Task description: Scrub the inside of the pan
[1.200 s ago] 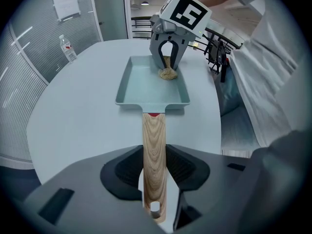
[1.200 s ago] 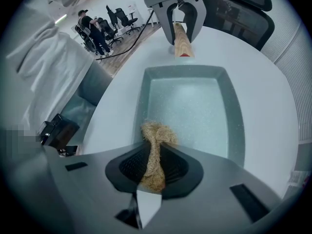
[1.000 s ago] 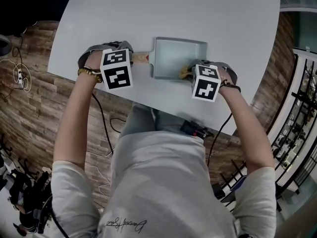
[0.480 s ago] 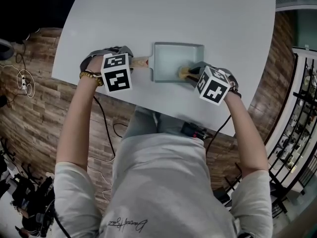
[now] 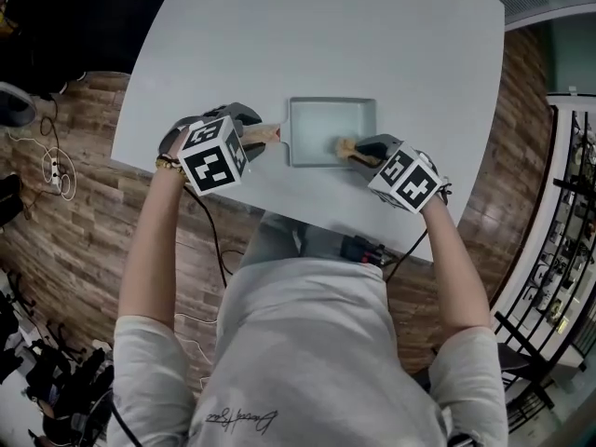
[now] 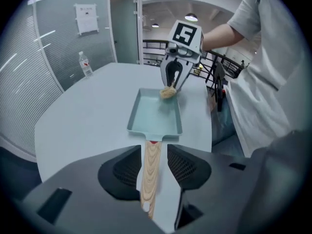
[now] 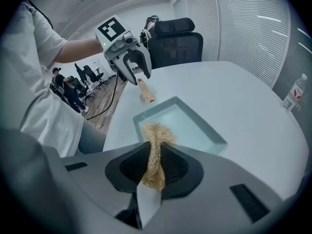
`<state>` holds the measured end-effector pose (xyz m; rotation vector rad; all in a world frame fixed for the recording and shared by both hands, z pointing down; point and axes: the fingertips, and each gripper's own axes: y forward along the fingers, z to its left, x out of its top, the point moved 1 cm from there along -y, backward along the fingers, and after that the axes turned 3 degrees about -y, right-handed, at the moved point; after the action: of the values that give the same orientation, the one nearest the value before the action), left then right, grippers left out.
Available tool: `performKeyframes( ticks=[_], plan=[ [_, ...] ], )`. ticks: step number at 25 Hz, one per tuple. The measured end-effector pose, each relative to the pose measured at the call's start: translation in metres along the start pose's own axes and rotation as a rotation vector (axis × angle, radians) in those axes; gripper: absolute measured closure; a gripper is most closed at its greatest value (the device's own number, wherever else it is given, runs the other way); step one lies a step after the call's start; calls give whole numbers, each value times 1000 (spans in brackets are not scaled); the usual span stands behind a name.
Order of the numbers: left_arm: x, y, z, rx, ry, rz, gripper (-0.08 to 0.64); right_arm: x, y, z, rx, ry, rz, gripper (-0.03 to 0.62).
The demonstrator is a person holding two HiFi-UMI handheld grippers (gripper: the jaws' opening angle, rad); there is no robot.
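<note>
Tan scrubber [image 7: 156,132] in right gripper [image 7: 155,151]

Nothing can be read for certain. The cursive print [image 5: 230,423] on the shirt [image 5: 298,343], at six o'clock in the head view, is too looped to make out; the sheet [image 6: 87,18] on the wall [image 6: 58,48] at eleven o'clock in the left gripper view and the bottle label [image 6: 86,65] beneath it are too small. The left cube [image 5: 213,154] and right cube [image 5: 404,177] show only black-and-white squares.

Pale table [image 5: 326,35], water bottle [image 6: 86,65], black office chair [image 7: 178,45], wood floor [image 5: 65,240]
</note>
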<state>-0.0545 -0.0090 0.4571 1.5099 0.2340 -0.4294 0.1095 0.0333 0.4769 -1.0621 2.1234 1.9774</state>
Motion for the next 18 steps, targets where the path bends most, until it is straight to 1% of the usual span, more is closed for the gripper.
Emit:
performKeyframes(
  ticks=[3, 9, 12, 14, 18],
  plan=[
    [12, -15, 0, 29, -66, -106, 417, 1, -7, 0, -22, 25, -37, 517],
    [34, -45, -2, 130, -182, -277, 545, 15, -28, 6, -81, 74, -146, 517],
    [46, -64, -3, 158, -248, -389, 549, 26, -42, 9, -99, 88, -205, 517],
    [53, -78, -6, 187, -280, -447, 549, 34, -51, 12, -104, 105, -248, 517],
    [59, -96, -16, 244, -350, -500, 549, 43, -69, 18, -132, 148, -317, 517]
  ],
)
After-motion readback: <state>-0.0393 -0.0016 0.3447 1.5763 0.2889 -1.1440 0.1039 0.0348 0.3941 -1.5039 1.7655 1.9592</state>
